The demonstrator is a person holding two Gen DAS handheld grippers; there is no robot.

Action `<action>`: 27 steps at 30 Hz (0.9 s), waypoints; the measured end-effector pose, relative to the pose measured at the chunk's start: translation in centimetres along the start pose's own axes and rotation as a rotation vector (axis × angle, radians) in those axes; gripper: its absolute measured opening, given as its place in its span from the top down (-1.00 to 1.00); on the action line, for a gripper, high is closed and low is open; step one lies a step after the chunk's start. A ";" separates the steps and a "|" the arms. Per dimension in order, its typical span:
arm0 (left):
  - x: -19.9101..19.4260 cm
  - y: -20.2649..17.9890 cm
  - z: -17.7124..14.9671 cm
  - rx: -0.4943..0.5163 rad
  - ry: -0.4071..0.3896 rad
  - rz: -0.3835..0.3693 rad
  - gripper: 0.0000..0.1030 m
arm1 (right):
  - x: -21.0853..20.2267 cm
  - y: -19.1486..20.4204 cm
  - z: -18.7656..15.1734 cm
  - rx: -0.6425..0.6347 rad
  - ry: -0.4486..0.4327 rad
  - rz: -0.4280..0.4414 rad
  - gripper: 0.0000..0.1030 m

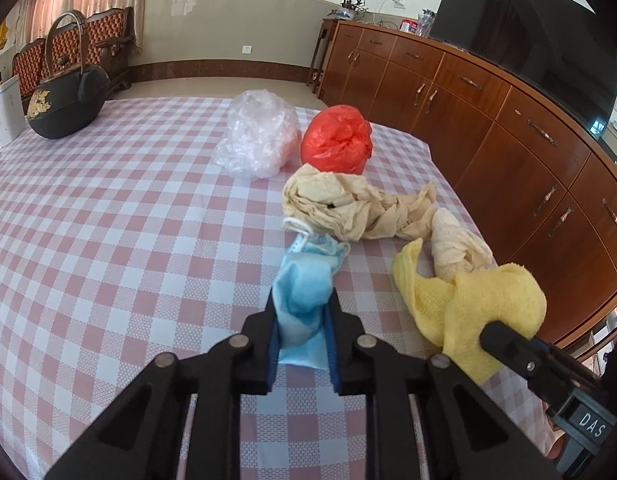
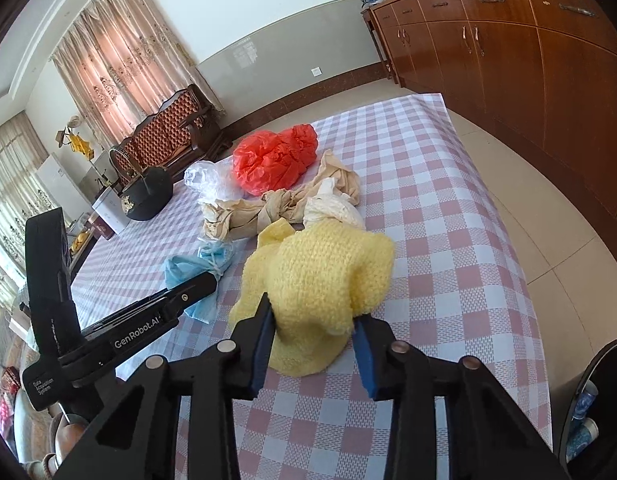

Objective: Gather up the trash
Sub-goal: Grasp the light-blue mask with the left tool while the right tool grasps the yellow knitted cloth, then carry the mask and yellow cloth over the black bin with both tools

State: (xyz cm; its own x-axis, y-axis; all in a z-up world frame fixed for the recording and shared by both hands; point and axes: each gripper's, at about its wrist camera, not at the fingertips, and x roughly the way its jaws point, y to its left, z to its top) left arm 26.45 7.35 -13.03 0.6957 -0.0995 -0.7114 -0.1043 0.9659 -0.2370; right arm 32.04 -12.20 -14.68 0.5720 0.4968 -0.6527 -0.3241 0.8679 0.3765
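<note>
My left gripper is shut on a crumpled blue face mask, which lies on the checked tablecloth; the mask also shows in the right wrist view. My right gripper is shut on a yellow knitted cloth, seen in the left wrist view too. Beyond them lie a twisted beige cloth, a cream rag, a red plastic bag and a clear plastic bag.
A black iron kettle and a white box stand at the table's far left. A wooden cabinet row with a dark TV runs along the right. The table edge drops to a tiled floor.
</note>
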 end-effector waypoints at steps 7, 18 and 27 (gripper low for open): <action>-2.7 0.5 -1.1 0.010 -0.024 -0.028 0.63 | -1.9 0.5 -0.7 -0.003 -0.029 0.017 0.27; -6.8 -1.6 -2.5 0.054 -0.045 -0.093 0.63 | -7.6 -0.2 -2.2 0.022 -0.103 -0.023 0.27; -7.7 -6.6 -3.8 0.120 -0.030 -0.183 0.63 | -12.7 -4.6 -3.8 0.098 -0.150 -0.108 0.27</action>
State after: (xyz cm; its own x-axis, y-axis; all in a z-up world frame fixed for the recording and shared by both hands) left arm 19.13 0.85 -8.48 0.7166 -0.2698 -0.6432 0.1098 0.9543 -0.2780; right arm 23.43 -22.51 -10.63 0.7078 0.3883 -0.5901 -0.1842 0.9079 0.3765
